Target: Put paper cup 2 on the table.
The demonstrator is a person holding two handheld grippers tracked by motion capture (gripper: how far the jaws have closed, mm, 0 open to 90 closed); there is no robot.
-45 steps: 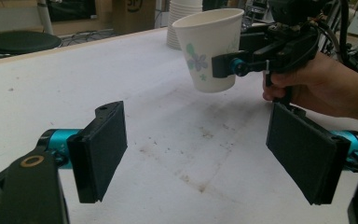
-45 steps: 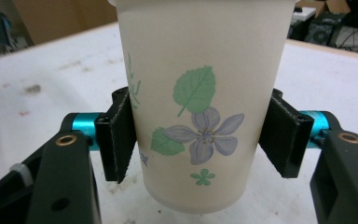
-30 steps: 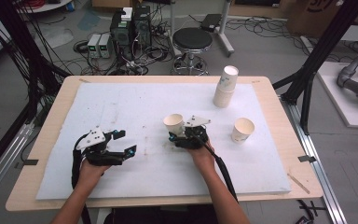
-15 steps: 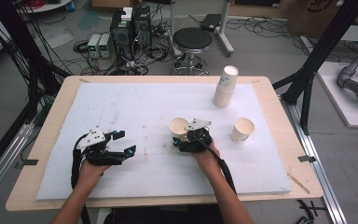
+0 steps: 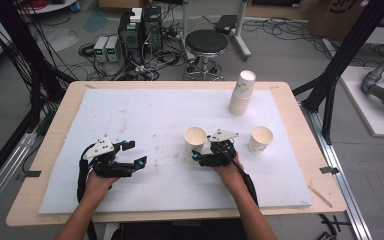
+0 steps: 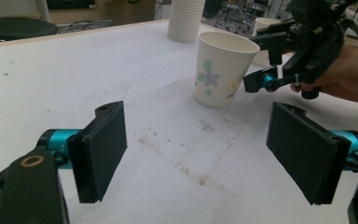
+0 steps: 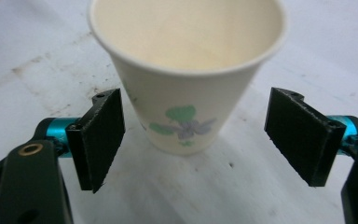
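A paper cup [image 5: 195, 139] with a flower print stands upright on the white foam mat [image 5: 155, 112]. My right gripper [image 5: 202, 148] sits just to its right, pointing at it. In the right gripper view the cup [image 7: 186, 70] stands between and slightly beyond the two black pads [image 7: 100, 137], which have just been opening and do not touch it. My left gripper [image 5: 134, 154] rests at the mat's front left, open with nothing between its jaws. The left gripper view looks past my left gripper [image 6: 205, 154] to the cup [image 6: 221, 70] and my right gripper [image 6: 265, 58] beside it.
A second paper cup [image 5: 261, 139] stands to the right of the right hand. A stack of cups [image 5: 241, 92] rises at the mat's far right. Beyond the table [image 5: 300, 125] are a black stool [image 5: 206, 42] and electronics on the floor.
The right gripper carried the cup slightly to the right and nearer, then its jaws spread and left the cup standing. The left gripper stayed where it was.
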